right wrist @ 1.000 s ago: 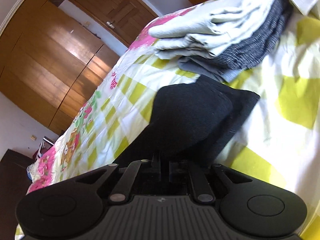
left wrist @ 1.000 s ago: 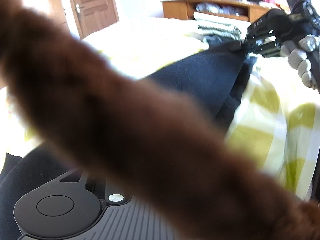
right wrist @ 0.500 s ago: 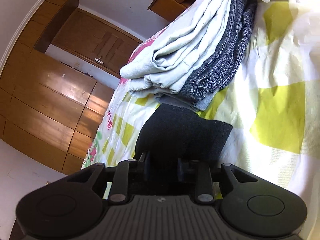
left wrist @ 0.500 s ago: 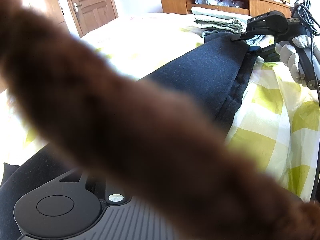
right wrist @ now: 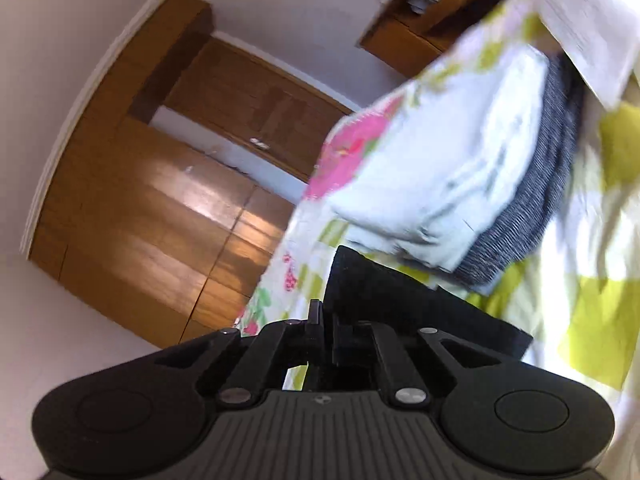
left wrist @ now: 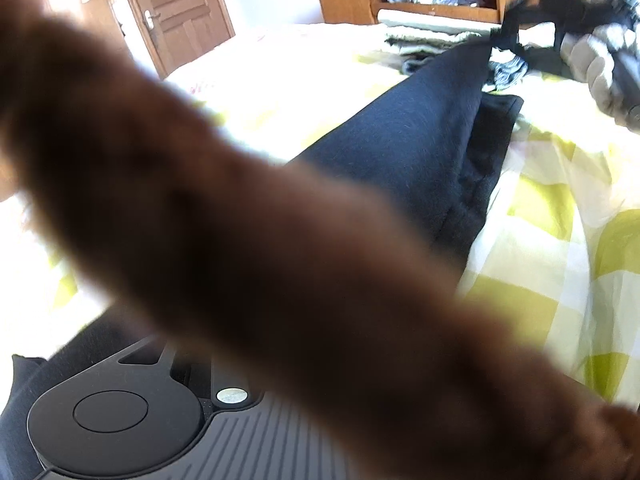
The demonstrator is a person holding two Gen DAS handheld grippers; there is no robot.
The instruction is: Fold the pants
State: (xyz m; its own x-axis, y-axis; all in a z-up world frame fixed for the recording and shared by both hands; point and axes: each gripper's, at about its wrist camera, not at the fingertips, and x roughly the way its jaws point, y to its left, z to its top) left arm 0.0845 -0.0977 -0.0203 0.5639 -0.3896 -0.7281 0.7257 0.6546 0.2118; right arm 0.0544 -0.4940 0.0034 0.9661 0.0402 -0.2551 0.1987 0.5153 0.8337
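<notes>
The right tongs (right wrist: pixel 326 322) are clenched on a corner of the dark pants (left wrist: pixel 420 136), lifting that end off the checked bed (left wrist: pixel 552 208), probably to carry it over for a fold. A blurred brown sleeve (left wrist: pixel 240 240) hides the left tongs, so I cannot tell whether they grip; the pants stretch from under them toward the right tongs, near the folded clothes (right wrist: pixel 460 184)
</notes>
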